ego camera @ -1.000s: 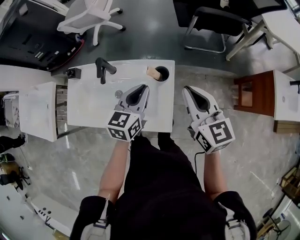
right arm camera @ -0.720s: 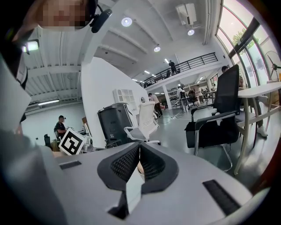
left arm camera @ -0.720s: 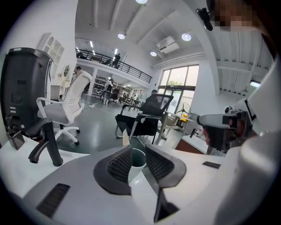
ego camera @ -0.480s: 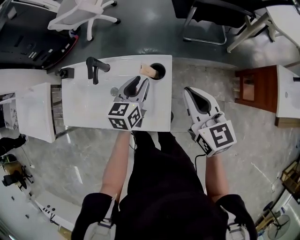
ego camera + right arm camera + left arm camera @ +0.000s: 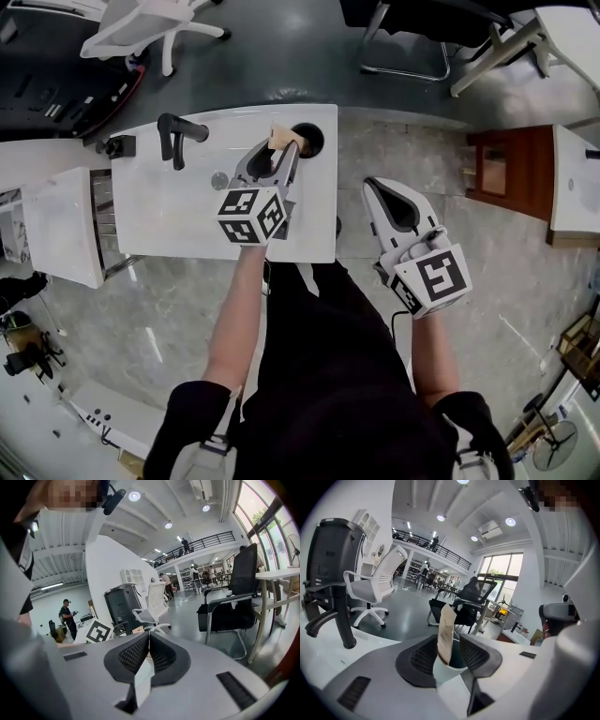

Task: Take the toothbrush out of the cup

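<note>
A toothbrush in a tan paper wrapper (image 5: 279, 140) stands in a dark-mouthed cup (image 5: 313, 141) at the far right corner of the white table (image 5: 187, 211). My left gripper (image 5: 284, 155) reaches up to the cup. Its jaws have just been opening and stand open. In the left gripper view the wrapper (image 5: 446, 630) rises from the cup (image 5: 449, 670) between the two pads, close to the left one, with a gap to the right one. My right gripper (image 5: 373, 185) hangs off the table's right side over the floor, shut with nothing in it (image 5: 148, 641).
A black clamp-like stand (image 5: 173, 133) and a small round disc (image 5: 219, 180) sit on the table's left part. A white side unit (image 5: 61, 225) stands left of the table, a wooden cabinet (image 5: 502, 183) to the right, and office chairs (image 5: 141, 28) beyond.
My left gripper has moved forward along the table to the cup and its jaws have opened around the wrapped toothbrush. The right gripper has barely shifted.
</note>
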{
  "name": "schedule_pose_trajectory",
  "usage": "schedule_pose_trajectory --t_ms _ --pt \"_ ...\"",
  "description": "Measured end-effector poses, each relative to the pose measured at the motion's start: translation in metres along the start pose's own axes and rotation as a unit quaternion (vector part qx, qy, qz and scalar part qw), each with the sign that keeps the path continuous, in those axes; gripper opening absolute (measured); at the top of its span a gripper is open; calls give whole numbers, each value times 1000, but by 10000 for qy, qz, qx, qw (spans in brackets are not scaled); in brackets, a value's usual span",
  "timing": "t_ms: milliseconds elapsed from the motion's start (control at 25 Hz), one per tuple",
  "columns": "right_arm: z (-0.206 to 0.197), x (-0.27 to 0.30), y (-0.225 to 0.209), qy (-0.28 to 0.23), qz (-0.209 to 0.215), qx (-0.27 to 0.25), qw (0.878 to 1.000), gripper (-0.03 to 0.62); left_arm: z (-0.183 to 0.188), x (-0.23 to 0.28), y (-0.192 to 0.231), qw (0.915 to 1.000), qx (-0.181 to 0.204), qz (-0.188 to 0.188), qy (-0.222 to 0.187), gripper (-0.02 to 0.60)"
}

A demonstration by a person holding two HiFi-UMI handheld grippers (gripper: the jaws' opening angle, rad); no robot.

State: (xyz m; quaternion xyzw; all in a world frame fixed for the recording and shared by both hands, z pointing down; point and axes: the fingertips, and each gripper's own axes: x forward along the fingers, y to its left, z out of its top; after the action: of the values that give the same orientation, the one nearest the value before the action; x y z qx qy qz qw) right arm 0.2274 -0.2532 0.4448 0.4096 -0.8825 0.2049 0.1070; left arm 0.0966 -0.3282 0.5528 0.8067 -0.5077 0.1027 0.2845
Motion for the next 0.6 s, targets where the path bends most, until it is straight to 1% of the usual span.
schedule_pose_trajectory --t_ms 240,360,600 --pt "0 0 -4 22 -14 -6 10000 31 1 2 3 9999 -18 101 -21 126" --pt "0 -2 -5 6 -29 -8 10000 31 2 3 4 9999 9 151 -41 92" --pt "-1 -5 -6 -44 -75 92 9999 31 2 3 4 9998 101 180 40 58"
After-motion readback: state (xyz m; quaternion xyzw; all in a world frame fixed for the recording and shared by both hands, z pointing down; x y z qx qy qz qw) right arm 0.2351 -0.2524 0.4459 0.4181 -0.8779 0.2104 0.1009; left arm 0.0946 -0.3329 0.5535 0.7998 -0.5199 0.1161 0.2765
